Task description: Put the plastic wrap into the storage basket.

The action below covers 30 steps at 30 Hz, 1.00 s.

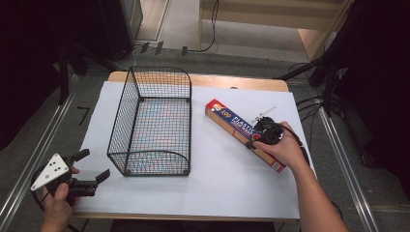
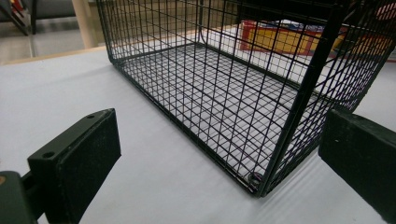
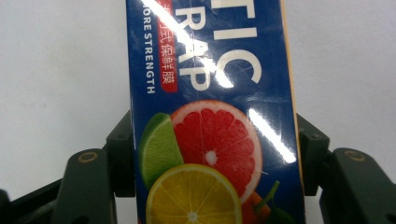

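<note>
Right claw sat over the plastic wrap box, jaws straddling its width. In the right gripper view both jaws pressed against the box sides at the fruit-picture end, so it looked clamped on the box, though full closure was hard to confirm. The box lay flat on the white table, its long axis running straight ahead from that claw, away from the hand. In the high view it ran diagonally, far end toward the wire basket.

Basket lay off to the right claw's left, near but apart from the box, empty, open at the top. Likely next move: lift the box and carry it sideways into the basket. Right hand was the nearer one, palm down on top of the gripper, forearm in from below.

Left claw was held low near the table edge, jaws wide apart, gripping nothing. Basket corner sat just ahead between its jaws.
</note>
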Tool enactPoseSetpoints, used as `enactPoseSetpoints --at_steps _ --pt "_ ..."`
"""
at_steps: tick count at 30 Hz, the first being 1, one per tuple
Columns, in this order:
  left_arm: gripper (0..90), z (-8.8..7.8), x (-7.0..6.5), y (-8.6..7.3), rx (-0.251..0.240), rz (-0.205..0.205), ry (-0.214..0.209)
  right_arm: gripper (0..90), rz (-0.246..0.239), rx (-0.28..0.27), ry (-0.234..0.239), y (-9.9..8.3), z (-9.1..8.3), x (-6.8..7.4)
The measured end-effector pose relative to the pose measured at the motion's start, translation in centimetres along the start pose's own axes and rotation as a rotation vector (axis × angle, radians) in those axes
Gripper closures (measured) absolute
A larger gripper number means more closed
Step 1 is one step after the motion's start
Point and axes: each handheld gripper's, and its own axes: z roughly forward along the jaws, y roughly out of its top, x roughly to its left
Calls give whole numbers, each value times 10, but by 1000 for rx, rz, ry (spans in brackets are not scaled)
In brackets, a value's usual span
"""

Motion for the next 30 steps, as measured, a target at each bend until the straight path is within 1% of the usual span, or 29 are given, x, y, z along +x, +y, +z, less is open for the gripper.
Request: enactPoseSetpoints --at_steps 5,19,22,23,25,27,30 --pt "0 -1 1 0 -4 -3 6 400 -35 11 -19 2 0 1" --pt "0 -1 1 0 4 -2 4 422 -37 6 -33 2 -1 4" --pt "0 -1 1 0 5 -2 5 428 -46 3 -55 3 -2 7" --pt "0 -1 2 0 4 -3 6 429 -59 -2 -63 3 -2 7" --pt "0 -1 2 -1 1 -6 5 429 -45 -1 -63 4 -4 9" --pt "0 -1 2 0 2 -2 6 430 -49 0 -63 5 -6 10" --pt "0 -1 2 0 6 -2 7 431 -34 -15 -61 5 -13 10"
